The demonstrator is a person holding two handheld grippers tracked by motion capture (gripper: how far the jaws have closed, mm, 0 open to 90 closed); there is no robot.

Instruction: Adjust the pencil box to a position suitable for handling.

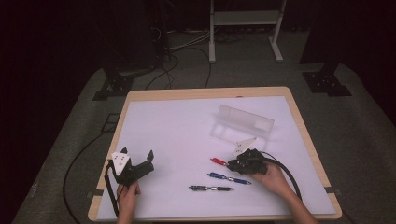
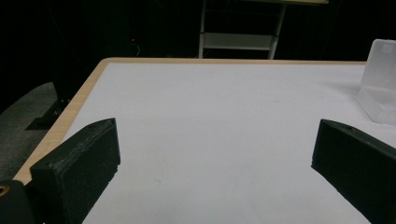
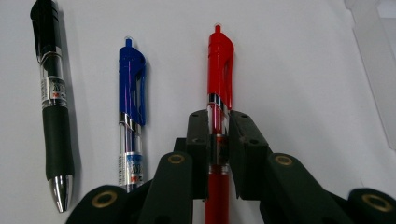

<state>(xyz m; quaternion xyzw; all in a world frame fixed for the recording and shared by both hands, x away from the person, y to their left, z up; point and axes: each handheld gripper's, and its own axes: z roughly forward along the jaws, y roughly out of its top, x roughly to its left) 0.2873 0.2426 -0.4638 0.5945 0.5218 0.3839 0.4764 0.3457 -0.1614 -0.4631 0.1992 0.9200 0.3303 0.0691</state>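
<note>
The right gripper point(image 3: 218, 140) had its jaws closed narrow on the red pen point(image 3: 219, 65), pressing the clear barrel from both sides; the red cap end stuck out ahead of the jaws. The pen lay flat on the white table point(image 1: 177, 121). Just beside it lay the blue pen point(image 3: 131, 84), and further to that side the black pen point(image 3: 52, 107), all three about parallel. A clear plastic holder point(image 1: 245, 122) stood behind them. The left gripper point(image 1: 138, 161) rested well apart, jaws wide, with nothing between them.
</note>
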